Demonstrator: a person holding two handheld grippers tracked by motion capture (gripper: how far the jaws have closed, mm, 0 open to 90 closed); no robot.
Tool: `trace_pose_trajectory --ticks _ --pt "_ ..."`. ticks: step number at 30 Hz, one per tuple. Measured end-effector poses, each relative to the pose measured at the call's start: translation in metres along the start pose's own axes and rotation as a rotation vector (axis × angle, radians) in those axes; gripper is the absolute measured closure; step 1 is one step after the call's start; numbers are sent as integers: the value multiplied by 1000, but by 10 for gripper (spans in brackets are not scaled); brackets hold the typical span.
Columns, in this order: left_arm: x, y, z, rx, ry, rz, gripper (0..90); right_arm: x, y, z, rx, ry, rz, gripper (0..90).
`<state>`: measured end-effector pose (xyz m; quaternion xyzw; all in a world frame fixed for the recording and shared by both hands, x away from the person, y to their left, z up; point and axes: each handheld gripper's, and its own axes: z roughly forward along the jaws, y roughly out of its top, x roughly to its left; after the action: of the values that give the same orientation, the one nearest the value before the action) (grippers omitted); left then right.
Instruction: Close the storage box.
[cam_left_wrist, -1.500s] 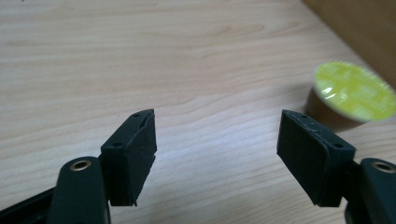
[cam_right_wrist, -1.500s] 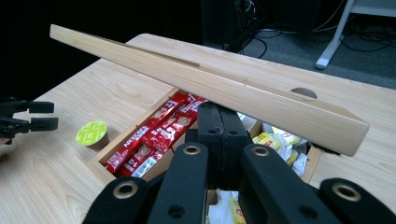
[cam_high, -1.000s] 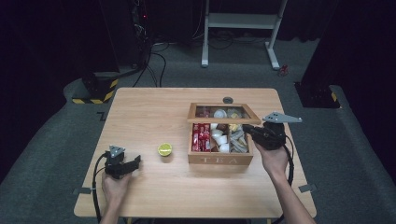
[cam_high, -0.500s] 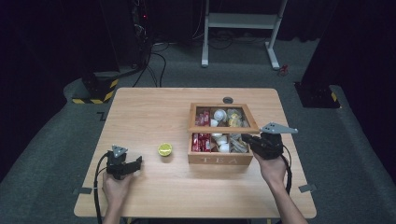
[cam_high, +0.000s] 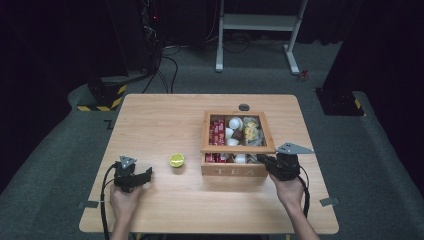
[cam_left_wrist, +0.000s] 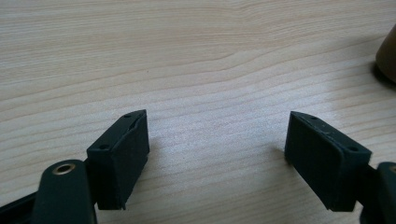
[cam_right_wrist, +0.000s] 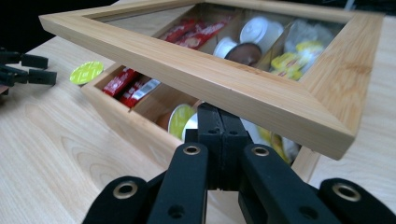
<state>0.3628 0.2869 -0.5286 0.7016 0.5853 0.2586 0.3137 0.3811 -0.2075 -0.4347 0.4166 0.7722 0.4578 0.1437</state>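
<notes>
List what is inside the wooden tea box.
Under the half-lowered lid, the tea box holds red sachets, white and brown capsules, a yellow-green capsule and yellow packets. The lid frame covers parts of the front compartments.

A yellow-green round capsule (cam_high: 176, 160) lies alone on the wooden bench (cam_high: 160, 120), and a small dark disc (cam_high: 244, 107) sits near the bench's far edge.
</notes>
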Motion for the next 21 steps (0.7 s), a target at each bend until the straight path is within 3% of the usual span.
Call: trace_pose_trajectory --ticks 5,10,13,21 --pt "-2 0 0 2 5 1 224 -1 -10 5 5 14 19 900" --pt "-1 0 0 2 3 1 224 -2 -17 10 13 14 5 900" --pt "-1 0 0 2 3 4 224 -1 -24 12 24 18 27 900" --pt "-1 0 0 3 1 7 223 -1 -31 14 11 26 16 900"
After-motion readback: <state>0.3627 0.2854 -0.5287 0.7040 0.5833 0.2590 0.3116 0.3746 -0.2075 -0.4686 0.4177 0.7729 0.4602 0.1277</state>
